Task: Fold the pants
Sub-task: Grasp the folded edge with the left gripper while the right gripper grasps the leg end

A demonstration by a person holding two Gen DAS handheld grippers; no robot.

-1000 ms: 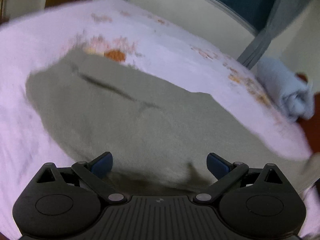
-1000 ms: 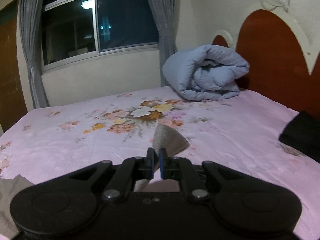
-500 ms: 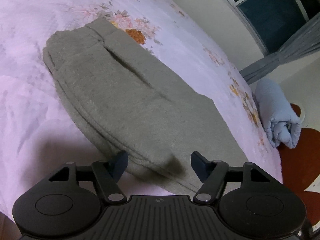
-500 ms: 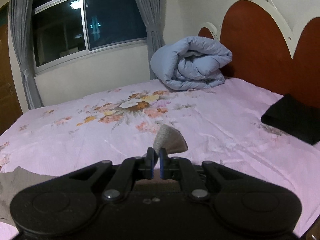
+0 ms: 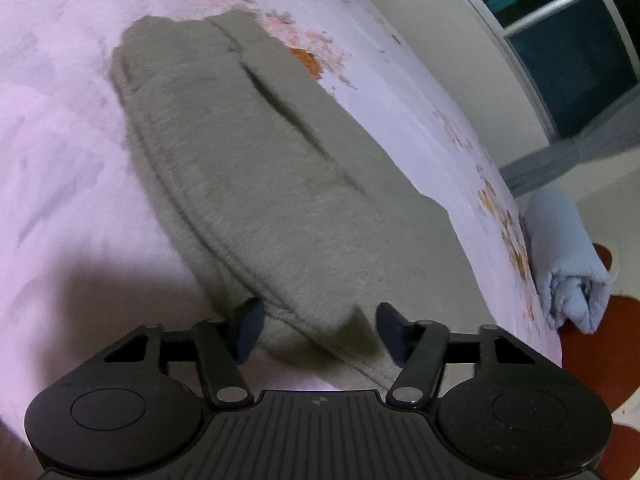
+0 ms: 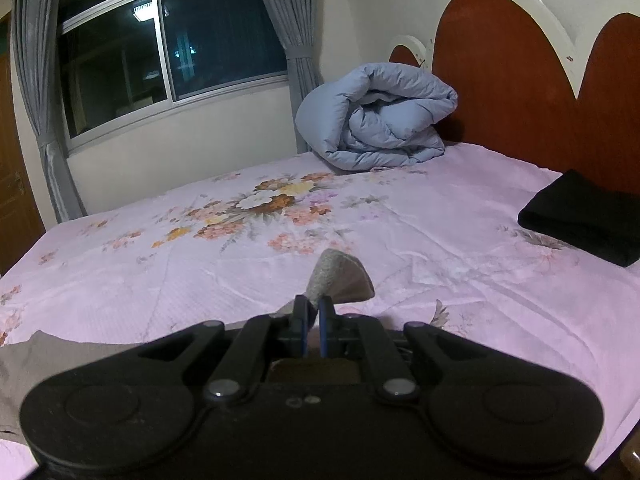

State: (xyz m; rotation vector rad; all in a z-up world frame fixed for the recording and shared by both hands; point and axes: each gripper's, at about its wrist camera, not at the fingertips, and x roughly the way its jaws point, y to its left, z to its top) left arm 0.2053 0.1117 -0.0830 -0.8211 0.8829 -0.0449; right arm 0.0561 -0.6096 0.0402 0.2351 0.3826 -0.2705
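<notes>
Grey-green pants (image 5: 260, 184) lie flat on the pink floral bedsheet (image 5: 60, 160), waistband at the far upper left, slanting toward the lower right. My left gripper (image 5: 320, 330) is open, its blue-padded fingers astride the pants' near folded edge, low over the cloth. My right gripper (image 6: 314, 316) is shut on a corner of the pants (image 6: 340, 276), which sticks up in front of the fingers above the sheet (image 6: 240, 264). More of the pants (image 6: 60, 356) shows at the lower left of the right wrist view.
A rolled blue-grey duvet (image 6: 380, 120) lies by the red-brown headboard (image 6: 500, 80); it also shows in the left wrist view (image 5: 568, 256). A folded black garment (image 6: 584, 216) lies at the right. A window with grey curtains (image 6: 168, 48) is behind the bed.
My left gripper has moved along the pants and dropped closer to their near edge, its fingers a little less wide apart. My right gripper stays shut on the corner and has shifted slightly.
</notes>
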